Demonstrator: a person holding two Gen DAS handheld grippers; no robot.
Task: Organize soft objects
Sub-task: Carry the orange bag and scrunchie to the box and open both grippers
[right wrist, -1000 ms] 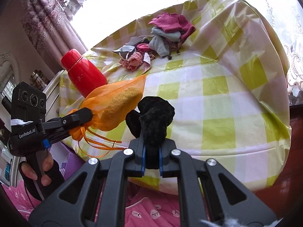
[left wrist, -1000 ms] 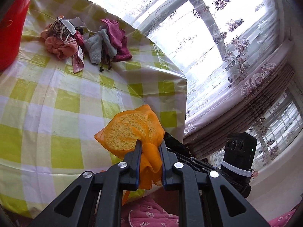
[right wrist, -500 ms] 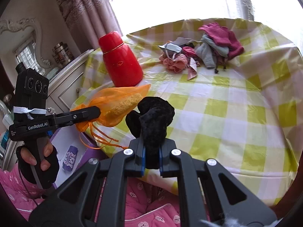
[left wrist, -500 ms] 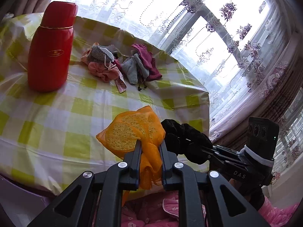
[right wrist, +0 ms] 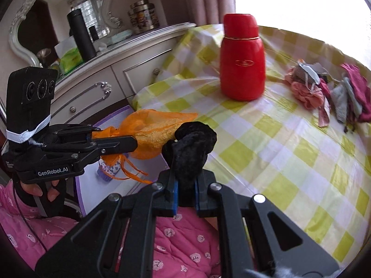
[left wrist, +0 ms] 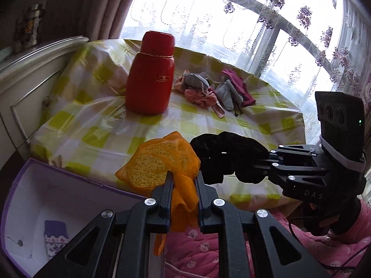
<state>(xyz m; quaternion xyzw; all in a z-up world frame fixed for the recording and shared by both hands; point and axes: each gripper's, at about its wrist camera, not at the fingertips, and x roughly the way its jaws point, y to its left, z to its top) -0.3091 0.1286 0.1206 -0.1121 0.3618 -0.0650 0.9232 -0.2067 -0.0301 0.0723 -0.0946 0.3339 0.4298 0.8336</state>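
Note:
My left gripper (left wrist: pixel 183 176) is shut on an orange mesh pouch (left wrist: pixel 160 162) with a yellow sponge inside, held past the table's near edge above a purple-rimmed white box (left wrist: pixel 30 185). The pouch also shows in the right wrist view (right wrist: pixel 157 132). My right gripper (right wrist: pixel 184 185) is shut on a black velvet scrunchie (right wrist: pixel 190 148), close beside the pouch; the scrunchie also shows in the left wrist view (left wrist: pixel 229 155). A pile of soft items (left wrist: pixel 208 90), pink, grey and magenta, lies at the table's far side (right wrist: pixel 329 92).
A red thermos (left wrist: pixel 150 74) stands on the yellow-checked tablecloth (left wrist: pixel 92 125). A small purple patterned item (left wrist: pixel 55 236) lies in the box. A white dresser (right wrist: pixel 99 76) stands left of the table. A pink quilt (right wrist: pixel 180 236) lies below.
Both grippers have swung left and back from the table with their loads. The box and the dresser have come into view. The pouch and scrunchie are now closer together.

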